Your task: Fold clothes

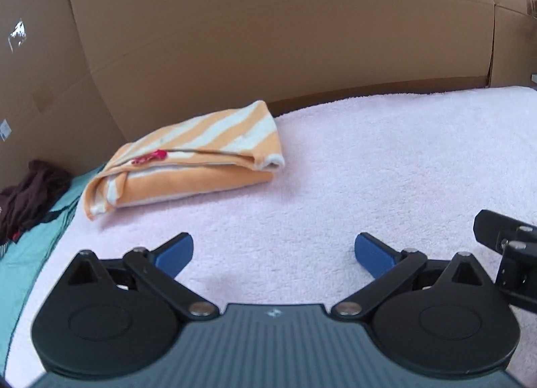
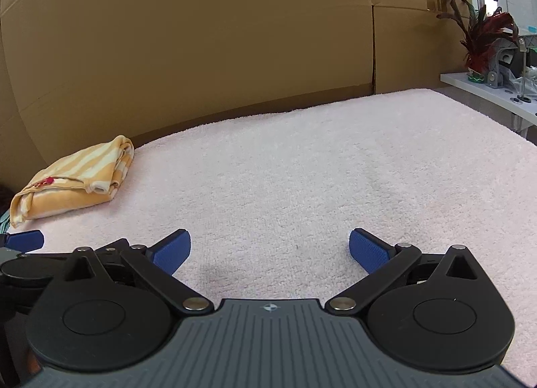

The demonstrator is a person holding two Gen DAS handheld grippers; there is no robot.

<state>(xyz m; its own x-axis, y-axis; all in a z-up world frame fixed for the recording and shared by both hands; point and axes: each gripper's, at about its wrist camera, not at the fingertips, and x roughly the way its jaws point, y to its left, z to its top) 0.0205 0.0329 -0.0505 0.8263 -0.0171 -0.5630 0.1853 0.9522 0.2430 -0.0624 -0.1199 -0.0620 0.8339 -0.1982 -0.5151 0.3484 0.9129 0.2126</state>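
A folded orange-and-white striped garment (image 1: 188,159) with a small red tag lies on the pale pink towel surface (image 1: 369,169), near its far left edge. My left gripper (image 1: 273,253) hovers over the towel, short of the garment and to its right; its blue pads stand wide apart with nothing between them. In the right wrist view the same garment (image 2: 72,183) sits far to the left. My right gripper (image 2: 270,250) is open over bare towel (image 2: 319,169). A black part of the right gripper (image 1: 506,247) shows at the left view's right edge.
Tall cardboard boxes (image 1: 268,35) wall off the back and left. A teal cloth (image 1: 30,253) and a dark crumpled garment (image 1: 30,193) lie left of the towel. A white shelf (image 2: 490,95) with a red-leaved plant (image 2: 486,35) and tools stands at the right.
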